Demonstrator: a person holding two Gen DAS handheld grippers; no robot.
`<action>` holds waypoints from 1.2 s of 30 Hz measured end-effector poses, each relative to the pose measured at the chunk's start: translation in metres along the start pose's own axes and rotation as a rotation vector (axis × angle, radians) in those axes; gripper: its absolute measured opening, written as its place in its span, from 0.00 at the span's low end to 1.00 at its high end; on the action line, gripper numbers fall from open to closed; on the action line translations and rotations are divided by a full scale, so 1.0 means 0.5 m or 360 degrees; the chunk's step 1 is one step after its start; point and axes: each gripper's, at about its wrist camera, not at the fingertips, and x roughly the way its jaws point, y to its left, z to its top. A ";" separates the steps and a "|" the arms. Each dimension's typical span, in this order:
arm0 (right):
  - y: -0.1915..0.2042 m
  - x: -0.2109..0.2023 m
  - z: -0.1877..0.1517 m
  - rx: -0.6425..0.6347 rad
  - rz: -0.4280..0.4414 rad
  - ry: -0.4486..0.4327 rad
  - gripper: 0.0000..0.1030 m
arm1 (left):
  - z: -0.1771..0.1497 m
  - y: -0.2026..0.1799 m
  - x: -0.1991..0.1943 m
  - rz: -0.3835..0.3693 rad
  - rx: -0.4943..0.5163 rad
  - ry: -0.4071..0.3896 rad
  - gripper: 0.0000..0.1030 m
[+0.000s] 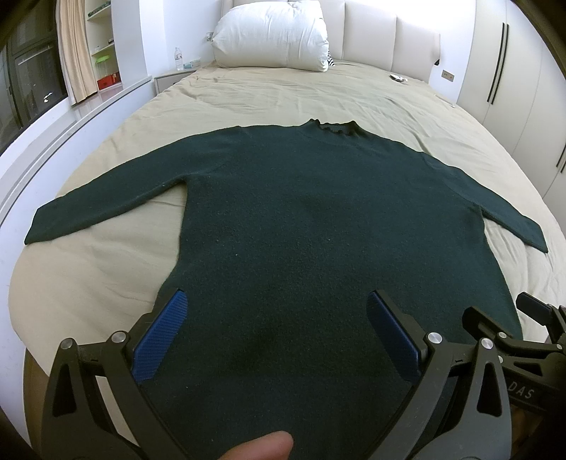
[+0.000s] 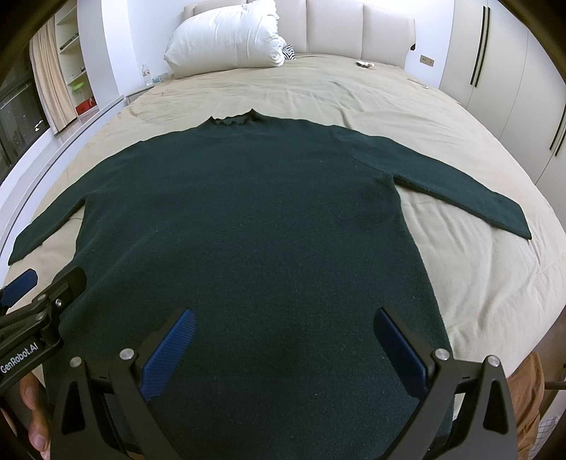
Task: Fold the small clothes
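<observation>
A dark green sweater [image 1: 300,219] lies flat on the beige bed [image 1: 276,95], collar at the far end, both sleeves spread out to the sides. It also shows in the right wrist view [image 2: 247,219]. My left gripper [image 1: 277,300] is open and empty, its blue pads over the sweater's near hem on the left side. My right gripper [image 2: 284,318] is open and empty over the hem on the right side. The right gripper's body shows at the right edge of the left wrist view [image 1: 530,329]. The left gripper shows at the left edge of the right wrist view [image 2: 35,300].
A white pillow [image 1: 272,32] rests against the padded headboard [image 1: 389,35]. A nightstand with a water bottle [image 1: 179,58] stands at the far left. White wardrobes [image 1: 513,63] line the right side. A small object [image 1: 398,78] lies on the bed's far right.
</observation>
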 end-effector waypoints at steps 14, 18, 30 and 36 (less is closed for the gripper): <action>0.001 0.000 0.000 0.0000 0.0001 0.0001 1.00 | -0.001 0.000 -0.002 -0.0001 -0.0007 0.0003 1.00; 0.000 0.000 0.000 0.0001 0.0001 0.0000 1.00 | -0.002 -0.002 -0.003 0.0002 -0.0002 0.0001 1.00; 0.002 0.003 -0.001 0.0006 0.0004 -0.0002 1.00 | -0.006 0.033 0.003 -0.0128 -0.0099 0.0038 1.00; 0.005 0.003 0.002 0.0001 0.0012 -0.0017 1.00 | 0.013 0.107 0.017 -0.0301 -0.0301 0.0083 1.00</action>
